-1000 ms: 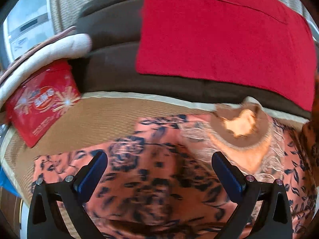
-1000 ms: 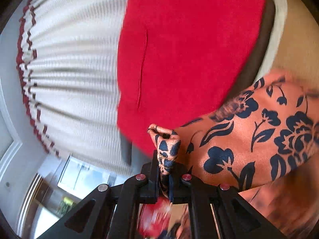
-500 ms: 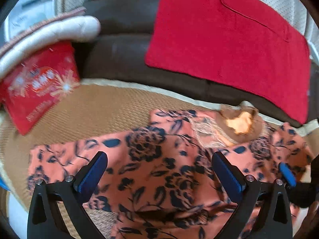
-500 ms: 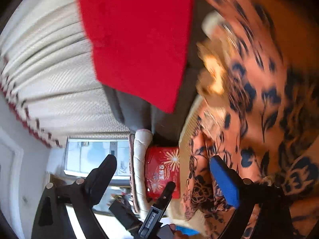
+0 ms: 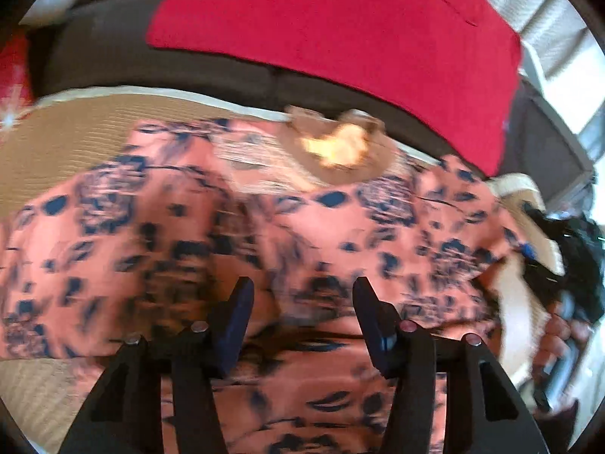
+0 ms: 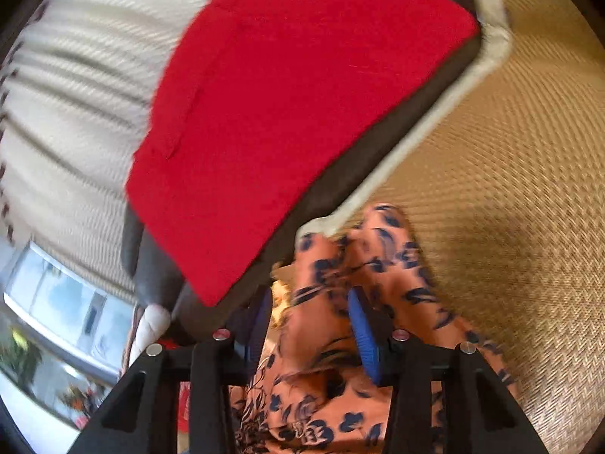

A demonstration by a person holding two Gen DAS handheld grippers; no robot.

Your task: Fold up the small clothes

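Observation:
An orange garment with dark blue flowers [image 5: 170,234] lies spread on a woven tan mat [image 5: 75,132], its brown collar [image 5: 340,151] toward the sofa back. My left gripper [image 5: 300,295] hovers over the garment's lower middle, jaws partly open, nothing between them. In the right wrist view my right gripper [image 6: 310,302] has its jaws partly open around a bunched fold of the same garment [image 6: 332,265] at the mat's edge; the blue pads [image 6: 359,321] flank the cloth without pinching it. The right gripper also shows blurred at the far right of the left wrist view [image 5: 567,265].
A red cloth [image 5: 340,22] drapes over the dark sofa back [image 5: 113,49] behind the mat. A red box [image 5: 11,75] sits at the far left. A ribbed cream curtain [image 6: 75,94] and a window [image 6: 56,302] lie beyond the sofa.
My right gripper let go of the garment's corner, opened wide, then narrowed around a fold at the mat's edge. My left gripper's jaws narrowed and moved right over the garment.

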